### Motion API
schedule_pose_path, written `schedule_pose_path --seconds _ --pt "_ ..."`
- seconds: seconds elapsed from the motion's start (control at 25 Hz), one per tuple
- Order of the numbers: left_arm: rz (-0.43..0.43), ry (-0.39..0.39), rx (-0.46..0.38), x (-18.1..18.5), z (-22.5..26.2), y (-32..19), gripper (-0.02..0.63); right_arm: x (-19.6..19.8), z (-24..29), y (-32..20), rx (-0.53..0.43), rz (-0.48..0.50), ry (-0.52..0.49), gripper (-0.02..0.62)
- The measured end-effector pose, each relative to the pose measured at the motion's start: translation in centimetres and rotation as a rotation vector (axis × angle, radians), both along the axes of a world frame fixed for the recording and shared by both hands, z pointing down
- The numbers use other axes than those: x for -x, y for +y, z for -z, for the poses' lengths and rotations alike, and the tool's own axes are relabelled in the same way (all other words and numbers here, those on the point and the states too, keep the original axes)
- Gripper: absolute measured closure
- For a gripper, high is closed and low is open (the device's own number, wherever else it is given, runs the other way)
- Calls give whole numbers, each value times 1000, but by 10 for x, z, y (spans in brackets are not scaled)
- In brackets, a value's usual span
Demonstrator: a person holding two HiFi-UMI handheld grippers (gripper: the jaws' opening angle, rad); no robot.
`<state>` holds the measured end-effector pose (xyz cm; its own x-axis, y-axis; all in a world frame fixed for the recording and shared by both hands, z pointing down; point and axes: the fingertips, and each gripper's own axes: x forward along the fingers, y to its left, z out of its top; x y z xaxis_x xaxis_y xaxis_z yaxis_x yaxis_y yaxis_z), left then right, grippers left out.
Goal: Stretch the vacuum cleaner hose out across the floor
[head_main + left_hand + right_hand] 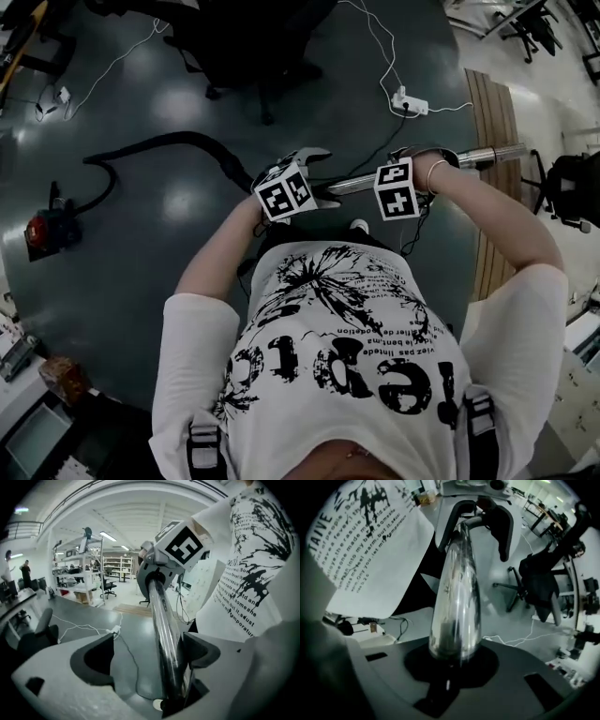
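Note:
A chrome vacuum wand (487,155) runs level in front of me, and both grippers are on it. My right gripper (417,161) points down and is shut on the wand (457,597), which rises out of its closed jaws (454,660). My left gripper (323,178) stands wide open around the wand's other end (159,616). There the tube lies against the right pad (199,648), apart from the left one. The black hose (169,141) curves over the dark floor to the red vacuum cleaner (42,230) at the left.
A white power strip (410,101) with its cable lies on the floor ahead. A black office chair (253,47) stands beyond the hose. A wooden strip (492,122) runs along the right, with a black bag (572,187) past it. Boxes crowd the lower left corner.

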<state>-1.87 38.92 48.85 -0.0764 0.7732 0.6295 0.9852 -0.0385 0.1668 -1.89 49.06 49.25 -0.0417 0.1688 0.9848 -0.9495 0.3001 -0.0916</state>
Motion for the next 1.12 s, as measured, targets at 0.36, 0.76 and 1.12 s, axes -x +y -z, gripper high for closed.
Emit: schedule_pose_path --seconds 0.36,0.76,1.12 --pt "35 524 -448 6 -38 63 195 95 -2 68 -105 -461 -594 535" --pt "-89 713 -547 14 -37 131 545 142 17 125 -132 -665 -837 534" --pt "-219 236 -524 24 -52 168 546 45 -8 184 -98 -265 126 534"
